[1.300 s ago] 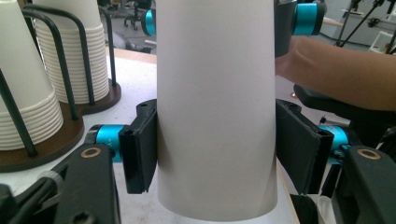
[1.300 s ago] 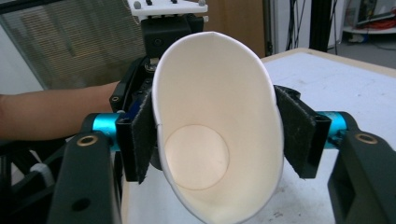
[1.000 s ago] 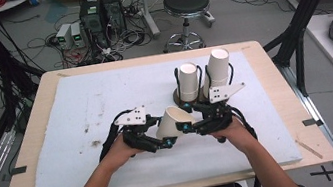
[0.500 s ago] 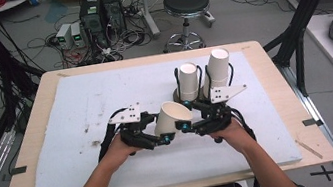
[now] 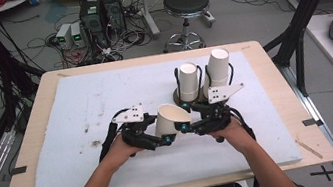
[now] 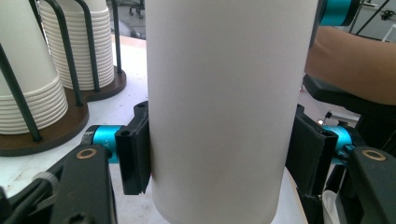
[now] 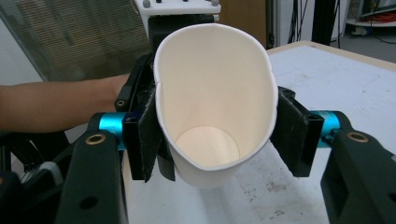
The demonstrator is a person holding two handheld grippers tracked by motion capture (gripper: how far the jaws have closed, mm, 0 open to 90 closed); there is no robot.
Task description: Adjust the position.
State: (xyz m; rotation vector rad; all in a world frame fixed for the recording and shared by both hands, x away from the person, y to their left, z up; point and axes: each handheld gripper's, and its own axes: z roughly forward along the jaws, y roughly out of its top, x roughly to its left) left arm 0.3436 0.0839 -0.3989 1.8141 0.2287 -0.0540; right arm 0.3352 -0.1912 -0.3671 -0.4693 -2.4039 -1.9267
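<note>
Both forearms come in from the near edge of the table (image 5: pixel 37 119), hands side by side over the middle of the white foam mat (image 5: pixel 81 112), each holding its tool level and pointed inward at the other. Between them a single white paper cup (image 5: pixel 172 118) is held off the mat, tilted with its open mouth up and toward the person's right. The left gripper (image 5: pixel 159 137) has its jaws closed on the cup's wall; in the left gripper view the pads press both sides of the cup (image 6: pixel 224 107). The right gripper (image 5: pixel 187 126) also has its jaws clamped on the cup near the rim, squeezing the mouth (image 7: pixel 215 93) into an oval, as the right gripper view shows. Just beyond the hands, toward the far edge, a dark wooden cup holder (image 5: pixel 177 94) with black wire posts carries two stacks of upturned paper cups (image 5: pixel 188 81), close behind the right gripper
</note>
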